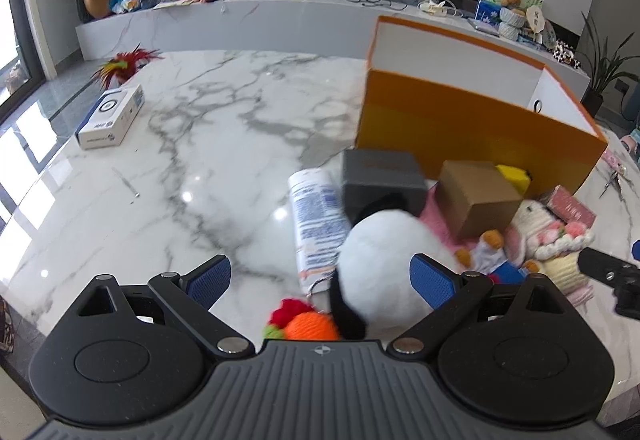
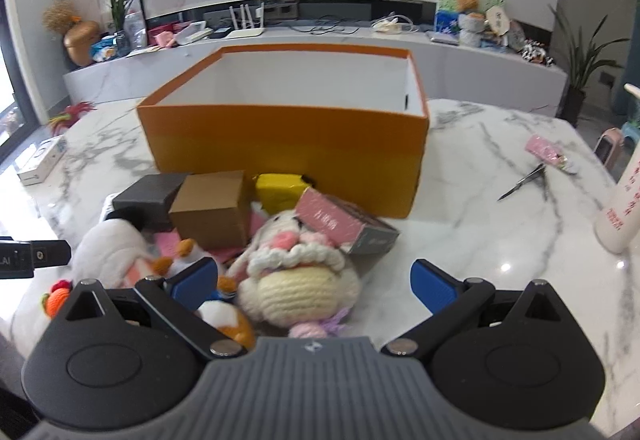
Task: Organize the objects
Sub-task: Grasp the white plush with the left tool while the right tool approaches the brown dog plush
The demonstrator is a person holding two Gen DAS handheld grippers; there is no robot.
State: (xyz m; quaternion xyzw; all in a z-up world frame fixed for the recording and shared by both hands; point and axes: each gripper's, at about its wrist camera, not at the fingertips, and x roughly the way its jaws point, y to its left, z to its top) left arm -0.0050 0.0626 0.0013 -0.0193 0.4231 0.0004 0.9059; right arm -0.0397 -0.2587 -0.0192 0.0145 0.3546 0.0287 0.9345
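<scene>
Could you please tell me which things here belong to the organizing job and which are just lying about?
Job: open orange cardboard box, brown cardboard carton, crocheted cream rabbit, white plush toy.
Lying about: metal scissors, white router, potted green plant.

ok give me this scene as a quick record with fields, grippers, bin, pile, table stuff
left gripper: open, white plush between the jaws, no grip yet
right gripper: open, over the crocheted bunny
bin: orange box, open top, looks empty inside
pile: in front of the box; grey box, brown carton, yellow item, pink box
table: white marble
elsewhere: scissors right of the box, white phone box far left
</scene>
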